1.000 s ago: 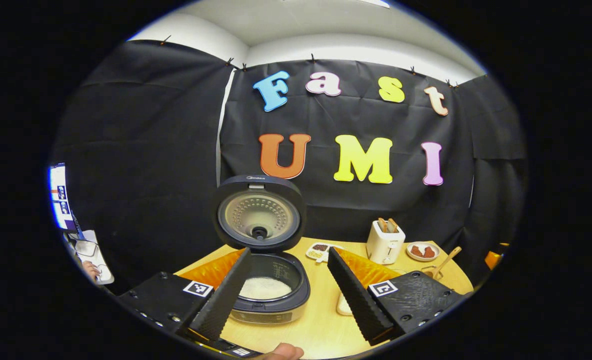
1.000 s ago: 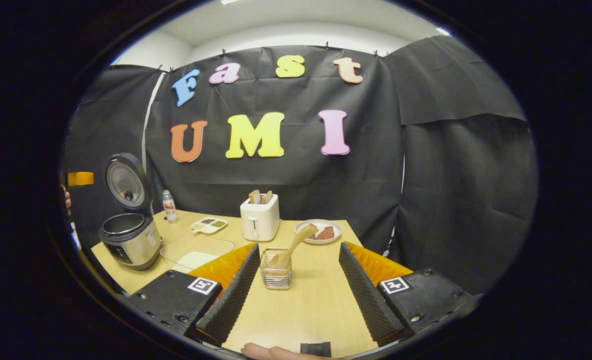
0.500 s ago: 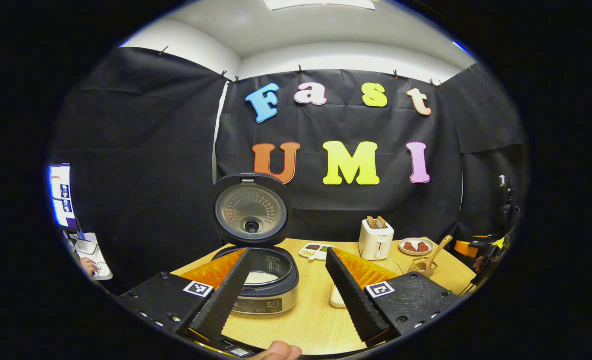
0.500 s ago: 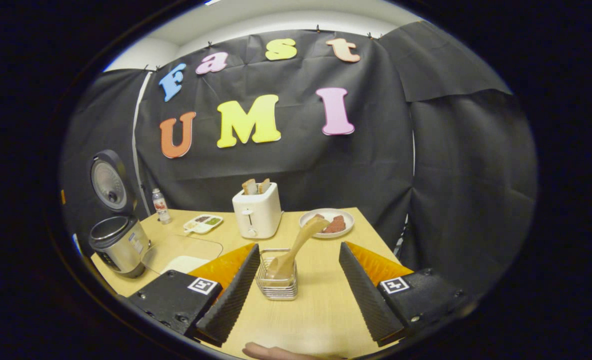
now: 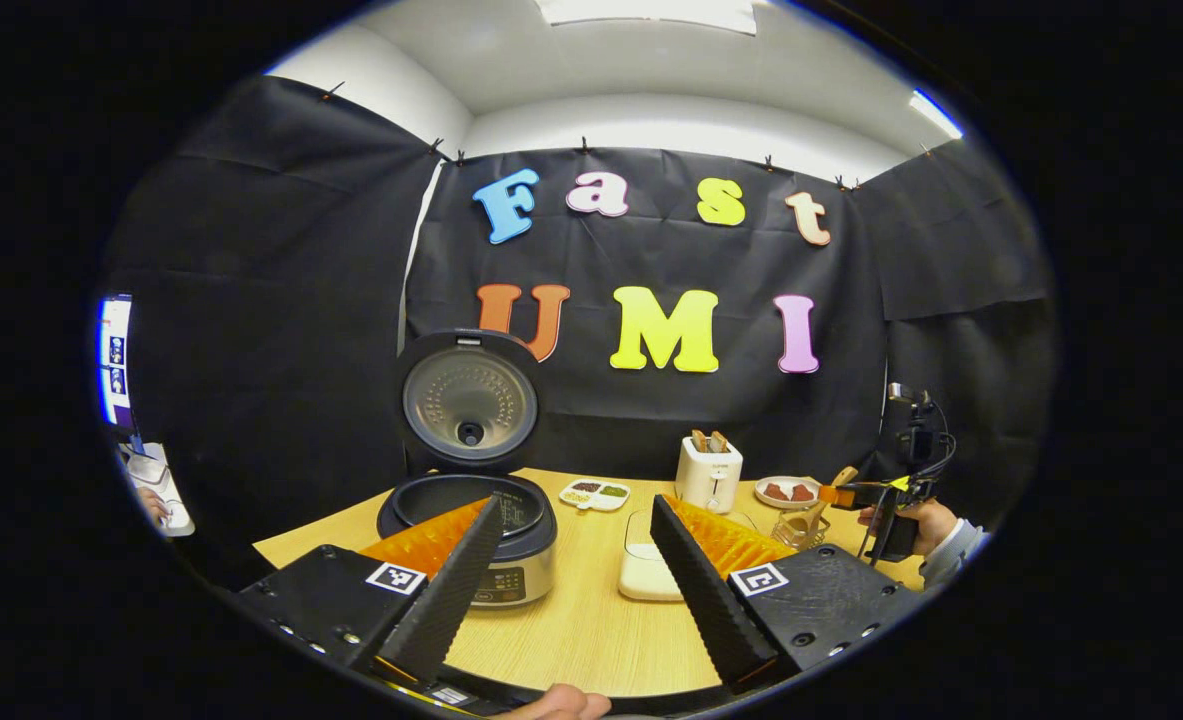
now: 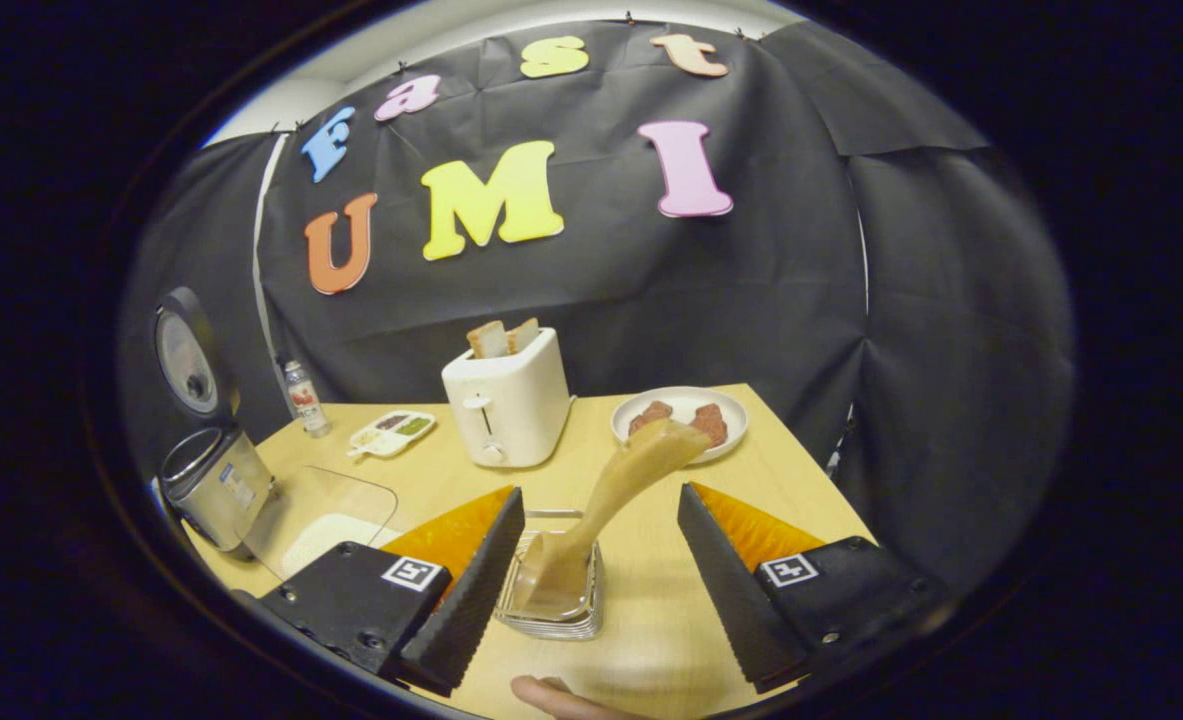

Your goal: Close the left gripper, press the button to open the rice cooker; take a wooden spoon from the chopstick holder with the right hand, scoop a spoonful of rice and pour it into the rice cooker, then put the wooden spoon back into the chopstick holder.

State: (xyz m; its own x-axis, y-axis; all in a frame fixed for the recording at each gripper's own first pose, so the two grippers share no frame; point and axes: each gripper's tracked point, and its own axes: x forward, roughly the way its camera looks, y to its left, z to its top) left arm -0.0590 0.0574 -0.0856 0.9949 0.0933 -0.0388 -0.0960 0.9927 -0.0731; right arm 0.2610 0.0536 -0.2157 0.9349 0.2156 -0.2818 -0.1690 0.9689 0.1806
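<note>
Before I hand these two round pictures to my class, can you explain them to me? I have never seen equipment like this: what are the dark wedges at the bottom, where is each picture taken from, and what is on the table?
There is no robot here. A person holds a two-finger gripper in each hand, and a camera rides on each, looking forward along its fingers. The wedges are those fingers.

In the left gripper view, the left gripper is open and holds nothing. Ahead stands the rice cooker with its lid up.

In the right gripper view, the right gripper is open around a wire holder with a wooden spoon leaning in it; the fingers are not touching either.

On the table also stand a toaster, a plate, a small divided dish, a bottle and a clear-lidded box.
</note>
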